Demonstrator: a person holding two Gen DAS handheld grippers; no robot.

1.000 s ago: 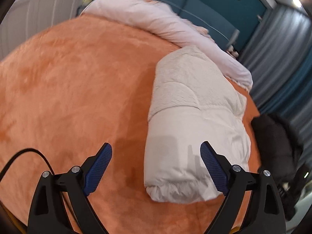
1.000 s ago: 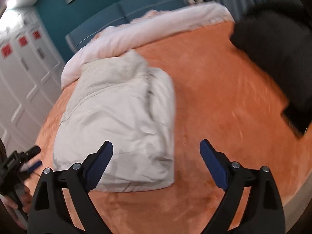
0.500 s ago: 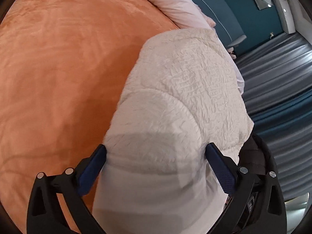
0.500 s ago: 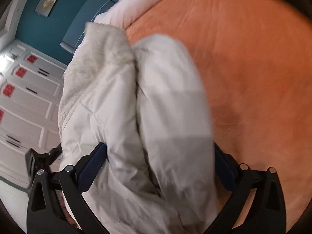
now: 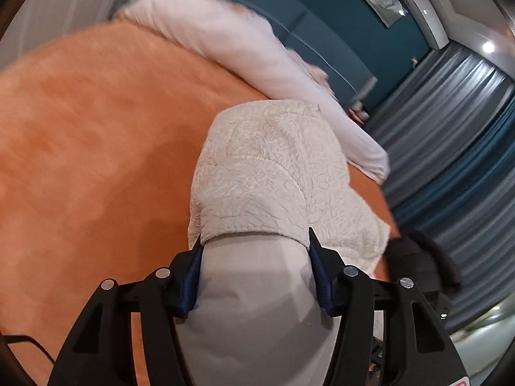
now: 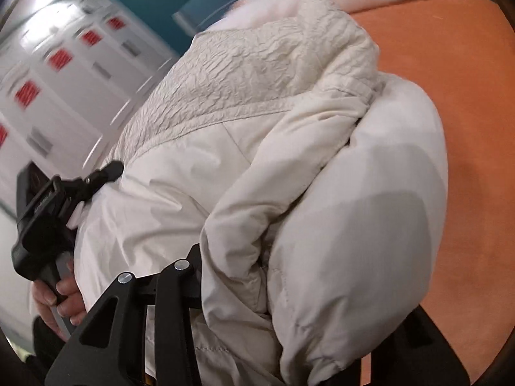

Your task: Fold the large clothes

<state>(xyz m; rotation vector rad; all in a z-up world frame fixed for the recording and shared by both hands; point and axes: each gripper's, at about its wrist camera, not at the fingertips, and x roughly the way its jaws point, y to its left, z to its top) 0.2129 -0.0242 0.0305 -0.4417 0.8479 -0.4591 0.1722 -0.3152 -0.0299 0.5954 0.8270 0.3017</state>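
Observation:
A folded, puffy white jacket (image 5: 273, 173) lies on the orange bedspread (image 5: 96, 128). My left gripper (image 5: 256, 273) has its blue pads pressed into the sides of the jacket's near end, and its jaws are closing. In the right wrist view the jacket (image 6: 257, 112) bulges up over my right gripper (image 6: 289, 305). Those jaws are closing too, with bunched fabric filling the gap and hiding both pads. The left gripper (image 6: 42, 225) shows there at the jacket's left edge, held by a hand (image 6: 58, 299).
A rolled pale pink duvet (image 5: 241, 48) lies along the head of the bed by a teal headboard. A black garment (image 5: 418, 263) sits at the right bed edge near grey-blue curtains (image 5: 450, 128). White wardrobe doors (image 6: 64, 64) stand on the left.
Both grippers came forward from wide open over the bedspread onto the jacket's near end. Their jaws then narrowed onto the fabric, which now bunches up between them.

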